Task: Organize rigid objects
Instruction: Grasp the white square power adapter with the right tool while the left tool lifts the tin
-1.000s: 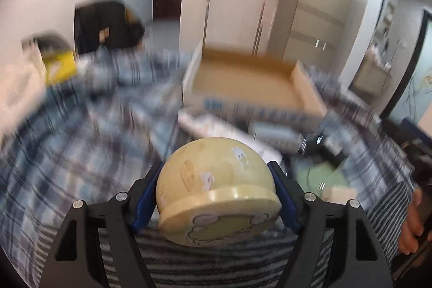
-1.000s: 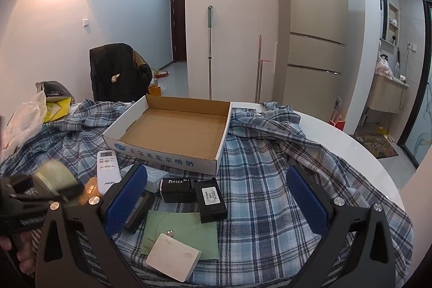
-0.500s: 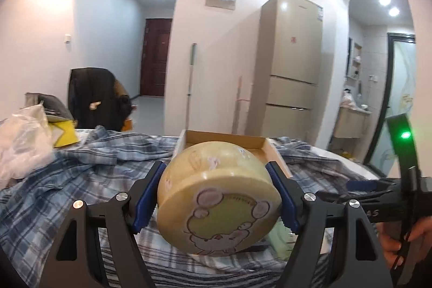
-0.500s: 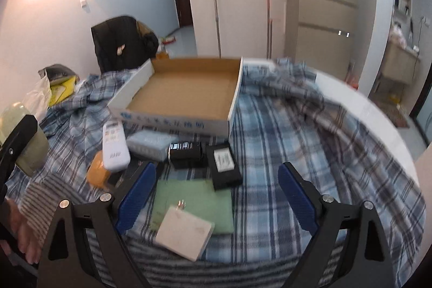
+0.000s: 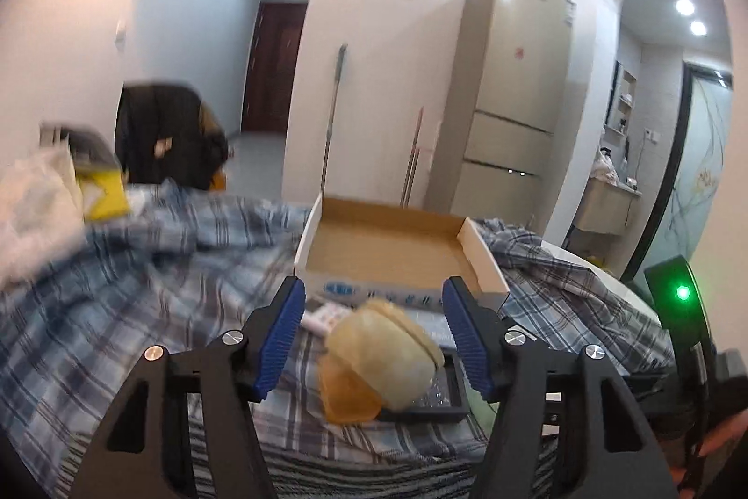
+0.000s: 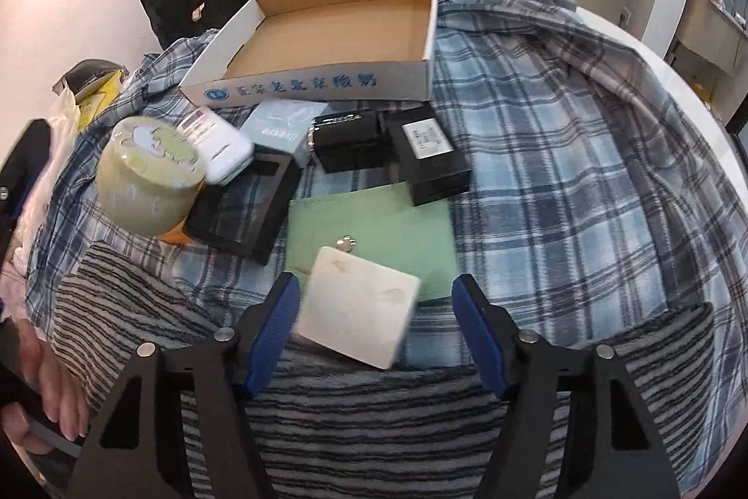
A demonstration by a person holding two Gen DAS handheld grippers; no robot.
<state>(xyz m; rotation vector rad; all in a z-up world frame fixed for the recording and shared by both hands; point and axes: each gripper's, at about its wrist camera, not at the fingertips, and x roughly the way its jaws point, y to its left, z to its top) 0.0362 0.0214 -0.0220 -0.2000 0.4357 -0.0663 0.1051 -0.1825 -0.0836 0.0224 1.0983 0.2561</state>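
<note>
Progress looks slight: the shallow brown cardboard box [image 6: 336, 31] sits empty, while the round pale-yellow bowl [image 6: 149, 181], white remote [image 6: 219, 146], black boxes [image 6: 420, 153] and white square block [image 6: 357, 312] lie on the plaid-covered table [image 6: 561, 171] before it. Both the left tongs [image 5: 374, 330] and right tongs [image 6: 376, 330] gape wide, holding nothing, so nearly all sorting seems left.
</note>
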